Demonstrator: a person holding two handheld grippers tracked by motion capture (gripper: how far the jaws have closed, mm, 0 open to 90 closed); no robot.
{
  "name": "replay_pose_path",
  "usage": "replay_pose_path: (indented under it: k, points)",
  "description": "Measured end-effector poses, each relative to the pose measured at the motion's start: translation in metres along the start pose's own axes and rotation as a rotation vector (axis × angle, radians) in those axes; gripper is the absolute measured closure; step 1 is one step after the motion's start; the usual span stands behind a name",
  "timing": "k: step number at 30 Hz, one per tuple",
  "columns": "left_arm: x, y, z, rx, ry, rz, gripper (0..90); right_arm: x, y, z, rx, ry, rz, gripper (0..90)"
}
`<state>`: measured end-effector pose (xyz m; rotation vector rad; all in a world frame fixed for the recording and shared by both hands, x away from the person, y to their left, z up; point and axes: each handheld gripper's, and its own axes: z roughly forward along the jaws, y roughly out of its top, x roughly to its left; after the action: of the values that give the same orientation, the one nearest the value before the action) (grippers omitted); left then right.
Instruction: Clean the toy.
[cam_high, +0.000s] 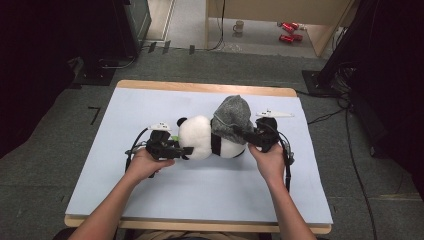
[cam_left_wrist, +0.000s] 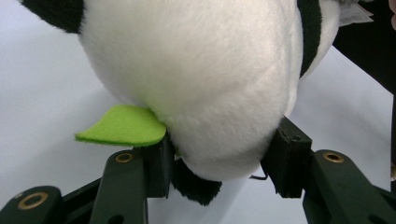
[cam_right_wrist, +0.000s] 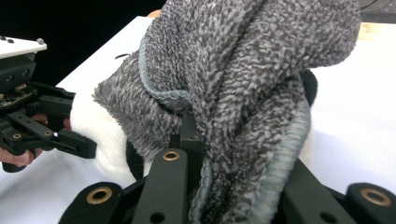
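Note:
A black-and-white plush panda (cam_high: 200, 137) lies on its side in the middle of the pale blue mat (cam_high: 150, 190). My left gripper (cam_high: 182, 149) is shut on the panda's white left end. In the left gripper view both pads press into the white plush (cam_left_wrist: 196, 70), and a green felt leaf (cam_left_wrist: 123, 127) sticks out beside one jaw. A grey fuzzy cloth (cam_high: 231, 117) drapes over the panda's right part. My right gripper (cam_high: 240, 132) is shut on it. In the right gripper view the grey cloth (cam_right_wrist: 243, 70) bunches up between the jaws of the right gripper (cam_right_wrist: 233, 154) and hides the panda behind it.
The mat covers a wooden table whose far edge (cam_high: 205, 88) shows. On the floor beyond stand a mug (cam_high: 239, 26) and red cans (cam_high: 289, 31). Dark equipment flanks both sides, and cables (cam_high: 350, 125) run along the floor at the right.

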<state>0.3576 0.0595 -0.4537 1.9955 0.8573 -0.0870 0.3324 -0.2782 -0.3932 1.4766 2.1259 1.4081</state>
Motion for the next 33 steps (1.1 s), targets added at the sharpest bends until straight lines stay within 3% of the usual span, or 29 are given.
replay_pose_path:
  k: [11,16,18,22,23,27,29,33]
  points:
    - [0.003,0.001,0.003,-0.023,0.022,0.035,48.2,-0.011,-0.007,-0.009,-0.001,-0.057,0.017,76.4]
    - [0.005,0.0,0.005,-0.018,0.008,0.036,36.2,-0.007,-0.01,-0.006,-0.008,-0.085,-0.002,77.0]
    - [0.005,-0.003,0.005,-0.018,0.0,0.081,32.7,-0.008,-0.01,-0.006,-0.012,-0.085,-0.001,77.1]
    - [0.0,-0.01,0.007,-0.007,0.032,0.219,29.0,-0.011,-0.009,-0.004,-0.016,-0.076,0.013,77.0]
    - [-0.002,-0.012,0.009,0.0,0.057,0.247,27.5,-0.011,-0.009,-0.004,-0.017,-0.075,0.016,77.0]
    - [-0.007,-0.016,0.018,0.042,0.119,0.307,24.1,-0.013,-0.007,0.0,-0.022,-0.059,0.028,76.9]
    - [-0.007,-0.018,0.022,0.055,0.145,0.306,23.8,-0.013,-0.005,0.002,-0.024,-0.055,0.027,76.9]
    - [-0.003,-0.02,0.027,0.016,0.16,0.212,30.6,-0.012,-0.002,0.005,-0.028,-0.048,0.028,77.2]
